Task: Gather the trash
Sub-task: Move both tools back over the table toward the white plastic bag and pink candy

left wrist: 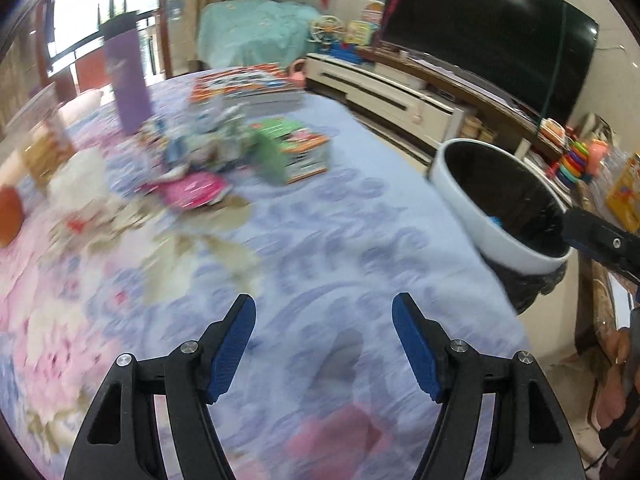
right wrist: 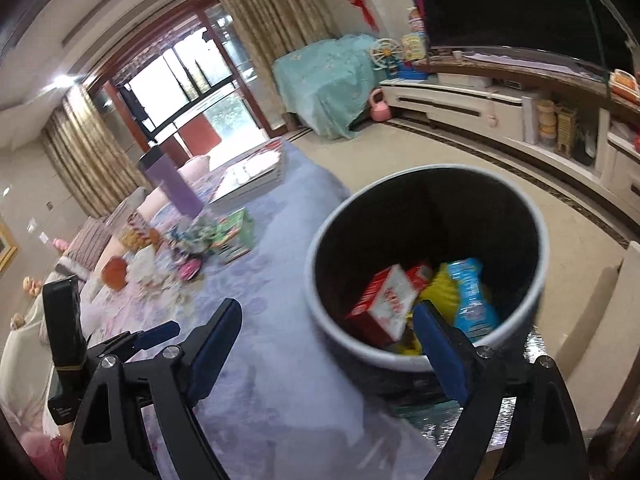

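A white bin with a black liner (right wrist: 320,300) stands at the table's right edge and holds a red-and-white box (right wrist: 384,300), a yellow wrapper (right wrist: 440,292) and a blue packet (right wrist: 472,296). It also shows in the left wrist view (left wrist: 452,176). My right gripper (right wrist: 324,340) is open and empty, just above the bin's near rim. My left gripper (left wrist: 324,320) is open and empty over the blue floral tablecloth (left wrist: 340,232). A blurred pile of wrappers (left wrist: 208,140), a pink packet (left wrist: 192,192) and a green-orange box (left wrist: 300,152) lie farther back on the table.
A purple tumbler (left wrist: 128,80) and a stack of books (left wrist: 248,84) stand at the table's far end. A TV (left wrist: 492,32) and a low cabinet (left wrist: 380,92) with toys are on the right. A teal-covered piece of furniture (right wrist: 320,84) stands by the window.
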Available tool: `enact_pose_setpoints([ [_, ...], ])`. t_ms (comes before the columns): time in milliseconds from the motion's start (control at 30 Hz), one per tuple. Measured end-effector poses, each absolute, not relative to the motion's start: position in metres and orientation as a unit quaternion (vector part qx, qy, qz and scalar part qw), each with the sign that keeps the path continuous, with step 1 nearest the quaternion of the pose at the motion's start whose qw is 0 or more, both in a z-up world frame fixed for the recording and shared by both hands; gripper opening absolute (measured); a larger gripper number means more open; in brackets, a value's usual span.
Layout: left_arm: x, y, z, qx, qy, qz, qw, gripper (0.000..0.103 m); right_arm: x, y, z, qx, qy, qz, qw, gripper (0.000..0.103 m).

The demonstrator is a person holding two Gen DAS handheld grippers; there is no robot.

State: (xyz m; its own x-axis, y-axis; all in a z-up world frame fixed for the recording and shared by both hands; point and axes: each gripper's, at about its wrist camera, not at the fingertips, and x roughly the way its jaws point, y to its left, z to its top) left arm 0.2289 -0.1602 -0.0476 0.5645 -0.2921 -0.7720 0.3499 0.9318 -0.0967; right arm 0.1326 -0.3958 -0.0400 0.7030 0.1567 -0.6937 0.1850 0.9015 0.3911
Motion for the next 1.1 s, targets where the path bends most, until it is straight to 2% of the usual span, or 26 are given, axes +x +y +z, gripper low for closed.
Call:
enact_pose_setpoints([
  [467,0.22,-0.074,-0.051,-0.029,0.436,-0.11,0.893,0.071,0.155,-0.313,-0.05,0.18,0.407,0.054,0.894,0.089],
  [1100,0.259,-0.013,-0.051,-0.056,0.429,-0.059,0.899,0.072,0.197,-0.252,-0.069,0.153,0.424,0.109,0.886,0.089],
])
